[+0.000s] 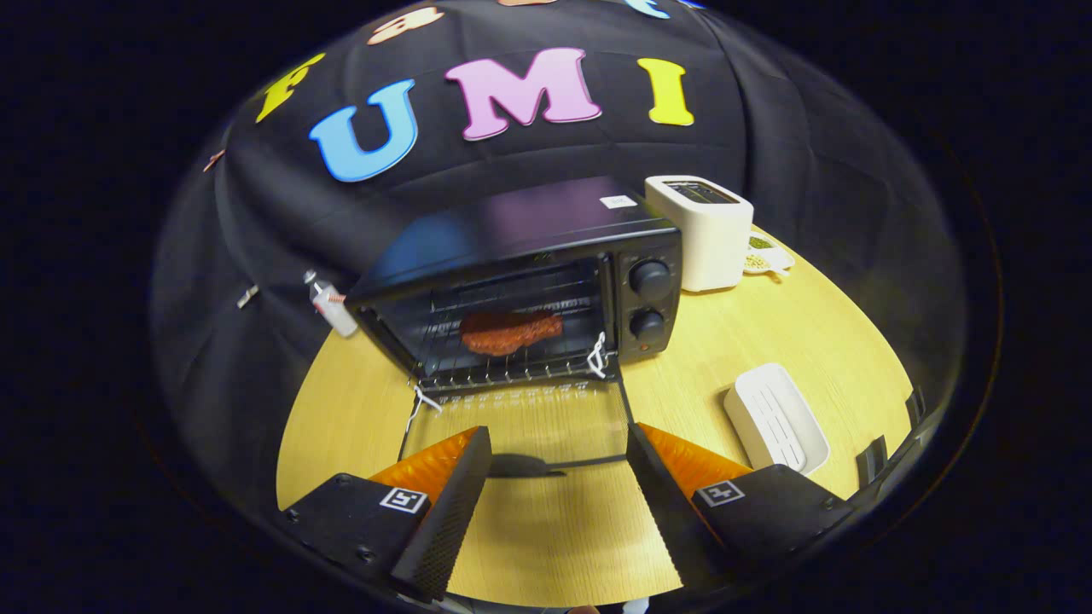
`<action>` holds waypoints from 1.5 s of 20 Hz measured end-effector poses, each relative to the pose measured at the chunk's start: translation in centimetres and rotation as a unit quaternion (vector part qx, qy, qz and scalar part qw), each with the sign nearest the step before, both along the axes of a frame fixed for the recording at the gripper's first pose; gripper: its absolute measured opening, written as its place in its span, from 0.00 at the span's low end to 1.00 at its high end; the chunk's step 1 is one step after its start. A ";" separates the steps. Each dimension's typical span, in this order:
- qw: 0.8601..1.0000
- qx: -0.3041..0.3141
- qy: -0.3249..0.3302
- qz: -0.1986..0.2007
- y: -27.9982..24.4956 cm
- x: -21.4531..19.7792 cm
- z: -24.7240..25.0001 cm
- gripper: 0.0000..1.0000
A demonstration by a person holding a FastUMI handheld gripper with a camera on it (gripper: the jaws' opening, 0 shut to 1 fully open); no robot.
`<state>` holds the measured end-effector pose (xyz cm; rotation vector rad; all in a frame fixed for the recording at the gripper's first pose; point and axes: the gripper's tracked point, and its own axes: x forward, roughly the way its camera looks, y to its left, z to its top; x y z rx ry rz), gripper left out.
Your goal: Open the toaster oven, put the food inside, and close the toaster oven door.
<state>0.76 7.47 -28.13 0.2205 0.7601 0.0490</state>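
On the desk (546, 529), the toaster oven (529, 281) stands open, the food (510, 332) on its rack. Its door (520, 426) lies just ahead of the wide, empty tool (559, 477). A white toaster (704, 230) stands beside it, a white tray (776, 418) nearby

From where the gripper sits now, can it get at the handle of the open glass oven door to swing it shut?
Probably yes. The gripper is open, and the dark handle of the lowered glass door of the black toaster oven lies between its fingers, with nothing in the way.
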 end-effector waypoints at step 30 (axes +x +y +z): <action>0.984 -0.086 0.156 0.021 5.4 -0.2 -12.0 1.00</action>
